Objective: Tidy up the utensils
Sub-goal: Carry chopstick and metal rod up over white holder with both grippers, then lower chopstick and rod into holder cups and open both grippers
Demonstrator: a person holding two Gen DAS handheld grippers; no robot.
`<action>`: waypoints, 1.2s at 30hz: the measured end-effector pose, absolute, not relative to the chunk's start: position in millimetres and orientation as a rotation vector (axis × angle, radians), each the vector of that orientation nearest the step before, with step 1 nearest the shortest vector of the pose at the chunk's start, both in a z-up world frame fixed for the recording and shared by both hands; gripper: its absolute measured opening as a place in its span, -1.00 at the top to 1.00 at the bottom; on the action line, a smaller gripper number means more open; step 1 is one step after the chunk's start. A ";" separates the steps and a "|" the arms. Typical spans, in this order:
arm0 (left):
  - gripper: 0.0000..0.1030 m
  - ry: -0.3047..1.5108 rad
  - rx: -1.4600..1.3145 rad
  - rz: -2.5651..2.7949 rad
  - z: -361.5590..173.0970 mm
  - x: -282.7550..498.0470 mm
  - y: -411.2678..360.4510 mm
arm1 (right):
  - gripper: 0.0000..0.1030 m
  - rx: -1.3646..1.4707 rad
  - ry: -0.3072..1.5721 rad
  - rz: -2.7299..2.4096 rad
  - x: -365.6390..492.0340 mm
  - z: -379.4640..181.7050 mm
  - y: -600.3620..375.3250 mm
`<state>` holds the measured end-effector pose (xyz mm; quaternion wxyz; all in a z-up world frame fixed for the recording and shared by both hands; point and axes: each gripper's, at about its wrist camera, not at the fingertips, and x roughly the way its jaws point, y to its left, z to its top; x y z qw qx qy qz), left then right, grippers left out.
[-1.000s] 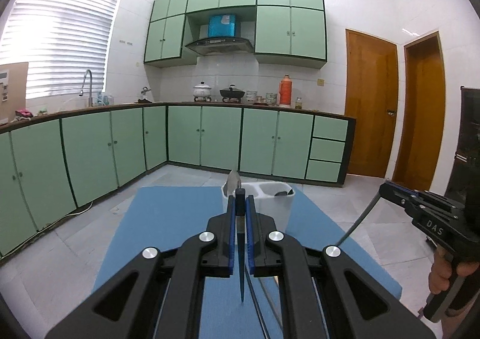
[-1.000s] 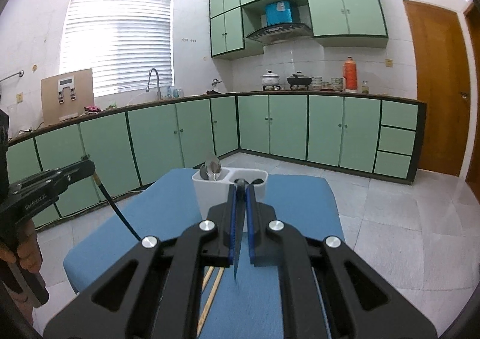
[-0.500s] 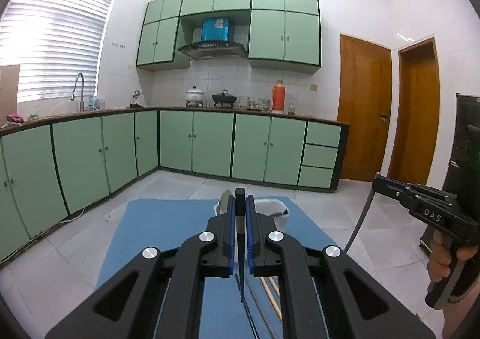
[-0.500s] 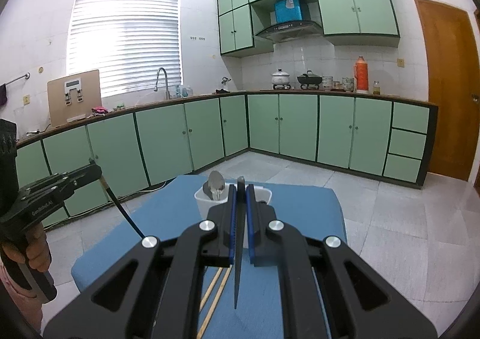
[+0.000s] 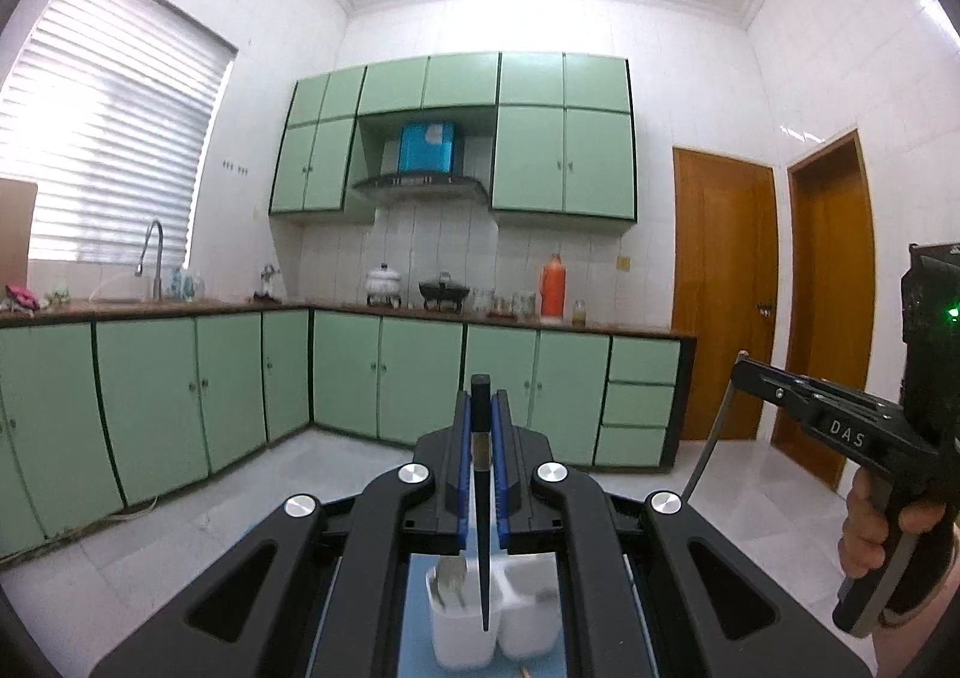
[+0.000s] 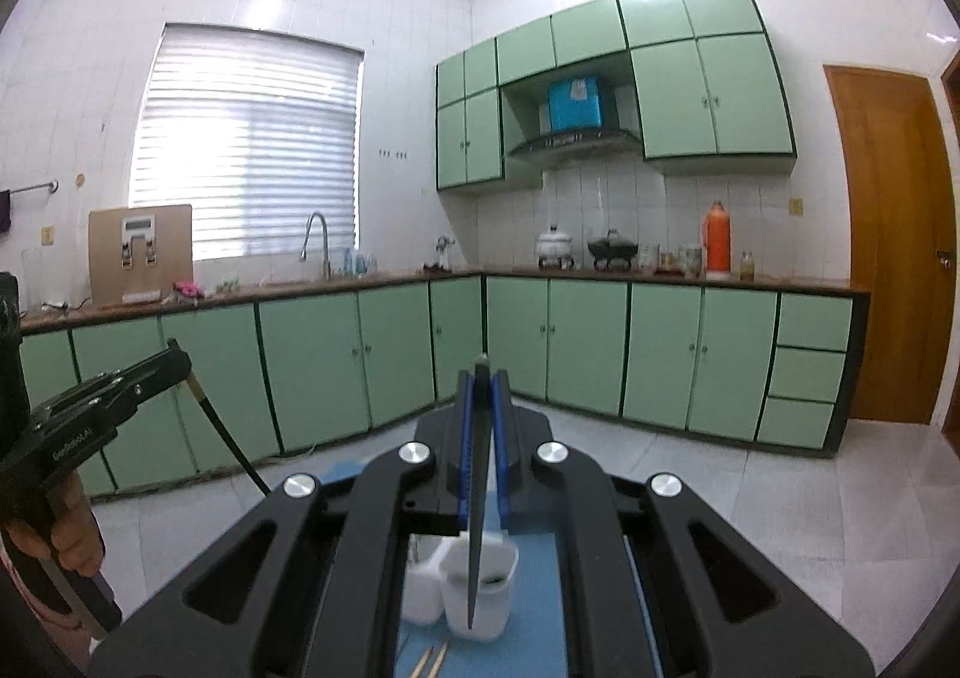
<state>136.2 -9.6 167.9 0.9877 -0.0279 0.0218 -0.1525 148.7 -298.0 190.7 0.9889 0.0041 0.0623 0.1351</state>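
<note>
Two claws, each clamped on a dark chopstick: left claw grips one hanging at lower centre over the white two-compartment holder (a spoon sits inside), right claw pinches another above it, on the blue tabletop

Bright window glare; fisheye-bent edges, dark corners.

Both wrist views face level toward kitchen cabinets, sharing white holder
</note>
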 end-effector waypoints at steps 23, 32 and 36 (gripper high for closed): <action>0.88 0.218 -0.029 -0.265 98.6 284.1 -56.4 | 0.90 0.064 0.255 0.241 285.2 110.3 -280.1; 0.88 0.277 -0.025 -0.252 71.9 294.8 -54.2 | 0.90 0.130 0.315 0.239 295.1 74.8 -283.3; 0.88 0.301 -0.033 -0.245 64.4 296.1 -48.1 | 0.90 0.140 0.339 0.225 297.3 65.0 -285.0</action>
